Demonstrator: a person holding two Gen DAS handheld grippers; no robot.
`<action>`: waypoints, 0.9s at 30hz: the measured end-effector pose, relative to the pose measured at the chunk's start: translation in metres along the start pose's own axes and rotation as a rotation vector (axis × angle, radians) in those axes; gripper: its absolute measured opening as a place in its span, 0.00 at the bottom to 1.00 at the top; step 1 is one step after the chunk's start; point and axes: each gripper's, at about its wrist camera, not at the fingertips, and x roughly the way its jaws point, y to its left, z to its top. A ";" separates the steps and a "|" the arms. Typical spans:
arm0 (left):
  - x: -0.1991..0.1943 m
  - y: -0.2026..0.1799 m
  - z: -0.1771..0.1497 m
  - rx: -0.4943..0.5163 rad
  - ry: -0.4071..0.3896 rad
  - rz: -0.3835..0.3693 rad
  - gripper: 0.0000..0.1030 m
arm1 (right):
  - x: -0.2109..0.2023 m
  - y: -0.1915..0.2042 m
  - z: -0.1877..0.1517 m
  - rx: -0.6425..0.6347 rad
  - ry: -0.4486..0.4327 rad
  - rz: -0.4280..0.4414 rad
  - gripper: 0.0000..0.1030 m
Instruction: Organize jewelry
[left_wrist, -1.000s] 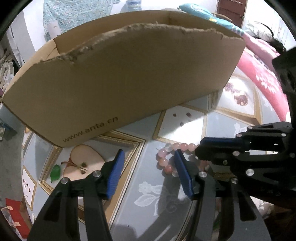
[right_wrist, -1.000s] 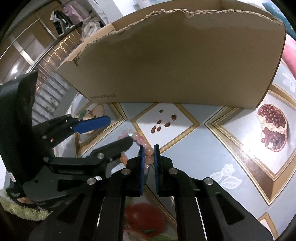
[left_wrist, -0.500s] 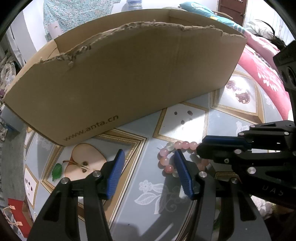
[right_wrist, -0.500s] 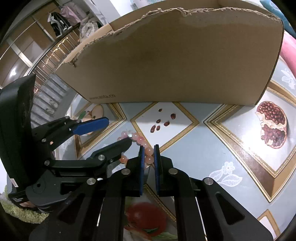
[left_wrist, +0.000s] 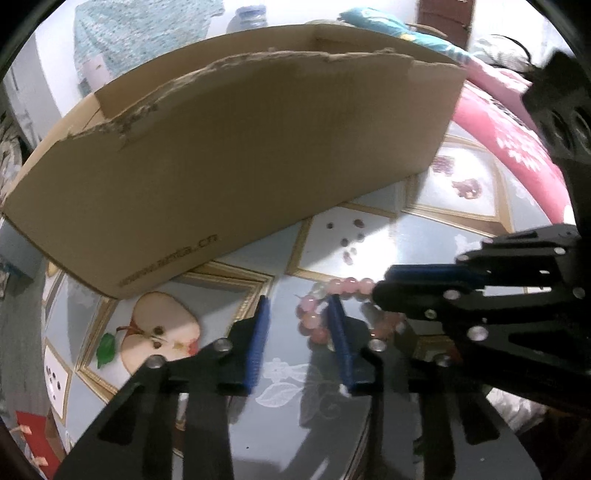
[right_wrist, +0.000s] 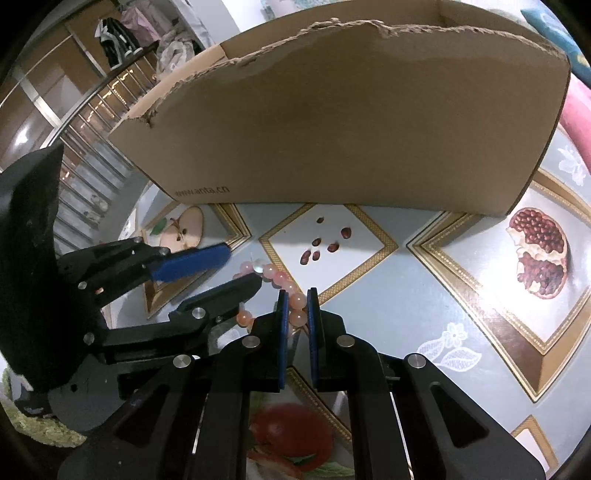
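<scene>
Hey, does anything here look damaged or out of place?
Yes: the cardboard box has a ragged, torn top edge on its near wall, as if ripped open. Otherwise, the pink bead bracelet sits outside the box, pinched by the right gripper; the left gripper is open beside it.

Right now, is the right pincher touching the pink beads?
Touching. The right wrist view shows the right gripper with its blue pads closed against beads of the pink bracelet.

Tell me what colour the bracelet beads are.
Pale pink, with one clear bead; the bracelet shows best in the right wrist view, pinched in the right claw.
</scene>
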 end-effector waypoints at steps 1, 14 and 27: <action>0.000 -0.001 0.000 0.002 -0.003 -0.001 0.26 | 0.000 0.001 0.000 -0.003 0.000 -0.006 0.07; -0.001 -0.002 -0.004 0.011 -0.023 -0.019 0.09 | 0.004 0.006 0.003 -0.014 0.003 -0.011 0.10; -0.032 0.004 -0.006 -0.046 -0.128 -0.133 0.09 | -0.008 0.016 0.004 -0.037 -0.043 0.006 0.07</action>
